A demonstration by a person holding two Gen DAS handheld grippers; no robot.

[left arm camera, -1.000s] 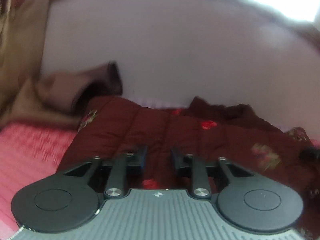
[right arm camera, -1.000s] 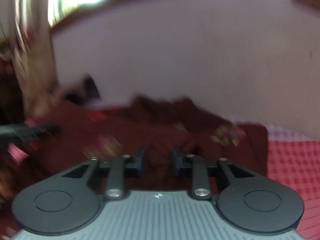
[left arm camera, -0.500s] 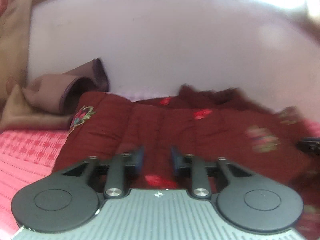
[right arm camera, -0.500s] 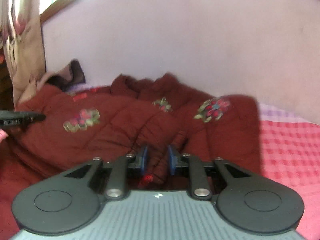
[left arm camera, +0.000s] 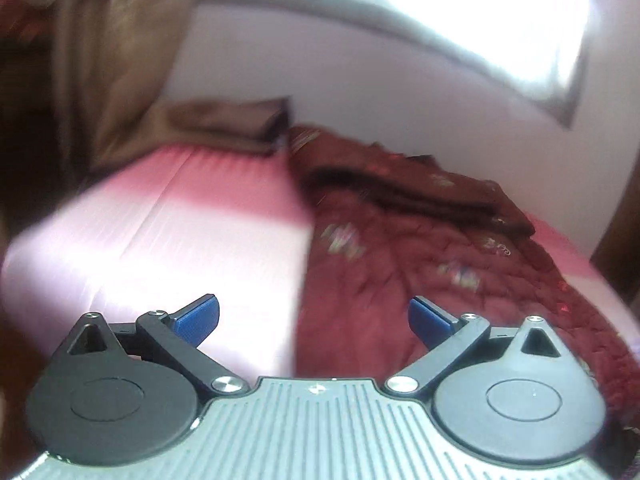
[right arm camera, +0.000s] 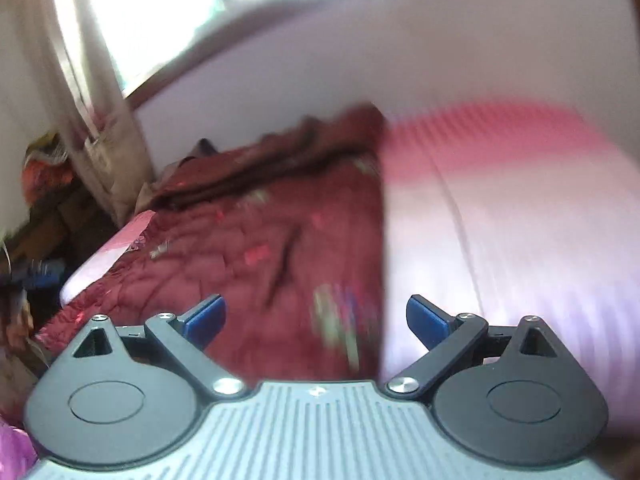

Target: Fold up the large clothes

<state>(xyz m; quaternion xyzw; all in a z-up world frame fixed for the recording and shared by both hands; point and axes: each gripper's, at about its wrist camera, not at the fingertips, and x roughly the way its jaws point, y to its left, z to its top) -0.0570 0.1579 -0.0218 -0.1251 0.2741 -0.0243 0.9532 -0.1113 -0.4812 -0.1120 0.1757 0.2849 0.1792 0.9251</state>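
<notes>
A dark red quilted garment with flower embroidery point(left arm camera: 420, 248) lies folded on the pink checked bed, its far part bunched in dark folds by the wall. It also shows in the right wrist view point(right arm camera: 260, 248). My left gripper point(left arm camera: 314, 320) is open and empty, raised over the garment's left edge. My right gripper point(right arm camera: 316, 318) is open and empty, raised over the garment's right edge. Both views are blurred by motion.
The pink checked bed sheet point(left arm camera: 180, 232) spreads left of the garment and, in the right wrist view point(right arm camera: 520, 220), right of it. A brown folded cloth point(left arm camera: 228, 124) lies at the wall. A beige curtain point(right arm camera: 100, 120) hangs by a bright window. Clutter sits beyond the bed's left edge point(right arm camera: 44, 184).
Both grippers have let go of the garment, opened wide and pulled back and up. The garment now lies flatter on the bed, with more pink sheet in view.
</notes>
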